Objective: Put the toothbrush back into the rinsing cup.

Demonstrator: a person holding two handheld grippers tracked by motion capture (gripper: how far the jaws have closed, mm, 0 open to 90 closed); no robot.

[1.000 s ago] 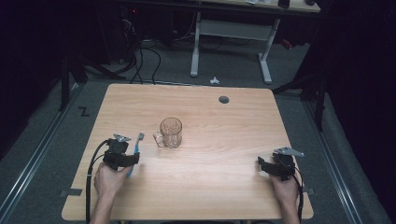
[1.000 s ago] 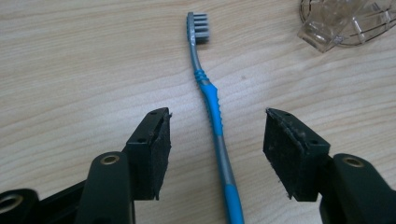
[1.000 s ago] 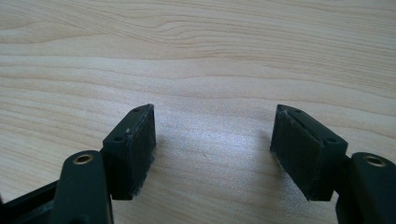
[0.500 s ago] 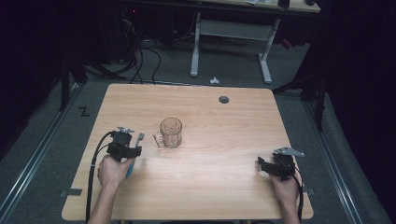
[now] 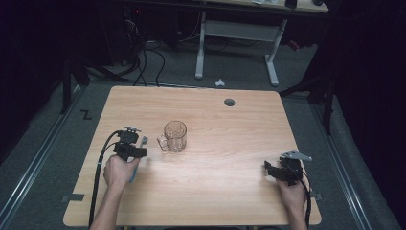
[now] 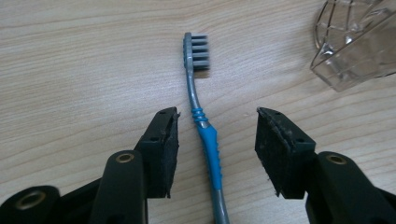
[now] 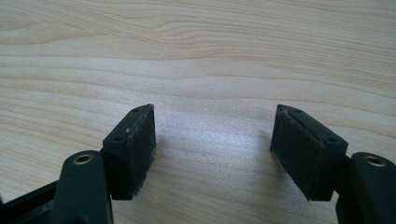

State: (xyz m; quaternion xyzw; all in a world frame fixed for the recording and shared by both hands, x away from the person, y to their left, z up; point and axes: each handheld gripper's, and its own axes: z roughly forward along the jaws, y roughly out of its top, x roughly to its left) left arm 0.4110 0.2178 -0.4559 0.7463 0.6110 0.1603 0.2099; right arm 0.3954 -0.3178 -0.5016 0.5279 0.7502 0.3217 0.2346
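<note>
left gripper (image 6: pixel 217 121): jaws spread wide, straddling the toothbrush (image 6: pixel 204 128), not touching it
toothbrush: flat on the wooden table (image 5: pixel 225 124), bristle end beside the glass mug (image 5: pixel 175 136)
right gripper (image 7: pixel 212 128): jaws apart over bare wood

A wooden table (image 5: pixel 230 143) fills the middle of the frame. A clear glass mug (image 5: pixel 174 136) stands left of centre. The left gripper (image 5: pixel 130 146) is beside it, over a toothbrush (image 5: pixel 142 142). The right gripper (image 5: pixel 283 169) sits at lower right.

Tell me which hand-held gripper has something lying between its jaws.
The left hand-held gripper: a toothbrush lies between its open jaws. The right hand-held gripper frames bare table.
</note>
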